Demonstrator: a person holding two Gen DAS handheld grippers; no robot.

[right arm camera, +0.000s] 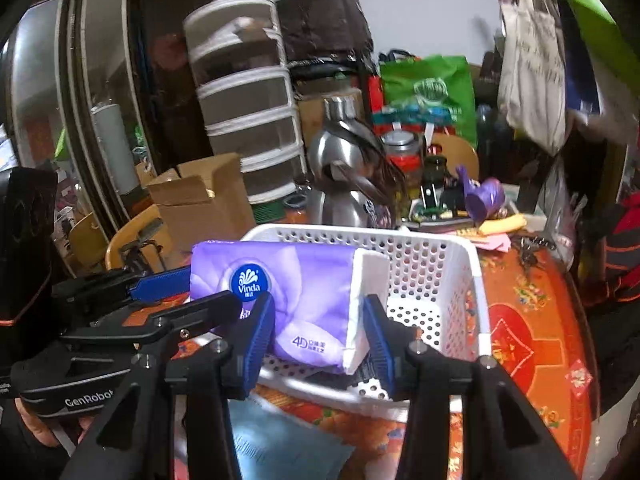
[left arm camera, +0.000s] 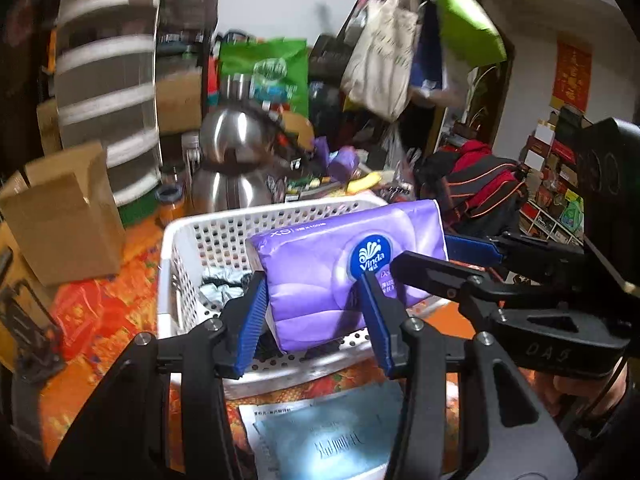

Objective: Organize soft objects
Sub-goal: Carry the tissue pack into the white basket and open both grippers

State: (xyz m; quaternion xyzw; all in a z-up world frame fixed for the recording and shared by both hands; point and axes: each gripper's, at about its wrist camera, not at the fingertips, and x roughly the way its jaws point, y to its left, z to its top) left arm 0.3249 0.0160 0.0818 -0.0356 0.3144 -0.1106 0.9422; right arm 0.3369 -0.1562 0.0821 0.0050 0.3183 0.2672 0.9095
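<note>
A: What are the claws doing?
B: Left claw (left arm camera: 312,312) and right claw (right arm camera: 320,330) are both clamping the purple tissue pack (left arm camera: 344,260), one at each end, above the white basket (left arm camera: 180,240).
A: Basket contents?
B: Dark cloth (left arm camera: 222,286).

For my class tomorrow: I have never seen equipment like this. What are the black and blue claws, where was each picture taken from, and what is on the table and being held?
They are two hand-held grippers, each carrying its own camera that looks along its fingers. One picture comes from the left gripper, the other from the right gripper. Together they are shut on the two ends of one purple tissue pack, holding it above a white perforated basket that has dark cloth in it. The basket stands on an orange patterned tablecloth, beside a cardboard box, a steel kettle and a paper sheet.
</note>
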